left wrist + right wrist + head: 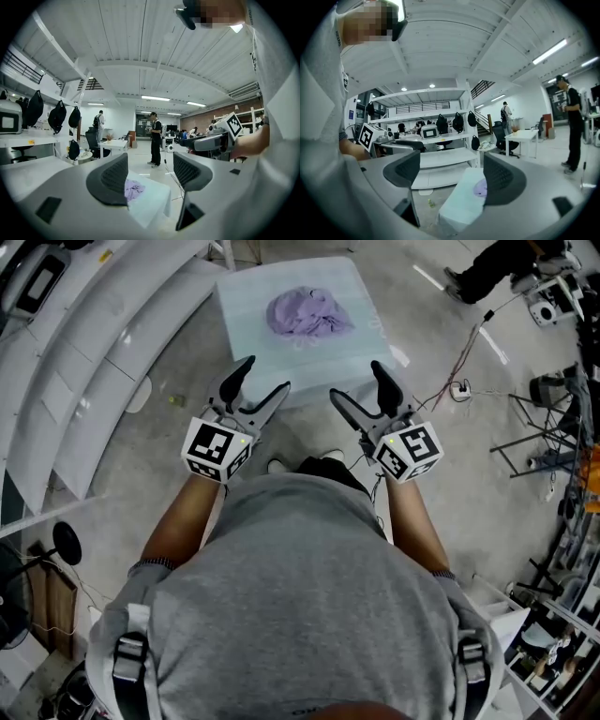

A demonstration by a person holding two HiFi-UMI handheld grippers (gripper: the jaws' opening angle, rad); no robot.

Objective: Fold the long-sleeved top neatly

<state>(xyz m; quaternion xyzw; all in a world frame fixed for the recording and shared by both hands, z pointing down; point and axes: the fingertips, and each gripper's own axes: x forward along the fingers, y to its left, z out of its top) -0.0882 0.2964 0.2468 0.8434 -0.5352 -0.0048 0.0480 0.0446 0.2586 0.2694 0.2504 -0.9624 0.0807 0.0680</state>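
A crumpled lilac long-sleeved top (307, 313) lies bunched near the middle of a small pale table (253, 352). Both grippers hover in front of the table's near edge, clear of the cloth. My left gripper (262, 383) stands open with nothing between its jaws; the top (134, 189) shows past its left jaw in the left gripper view. My right gripper (355, 383) is also open and empty, and the top (480, 188) peeks beside its right jaw.
White shelving (84, 381) runs along the left of the table. Cables and a power strip (459, 388) lie on the concrete floor to the right, with stands (553, 427) further right. A person in black (155, 138) stands beyond the table, and desks sit behind.
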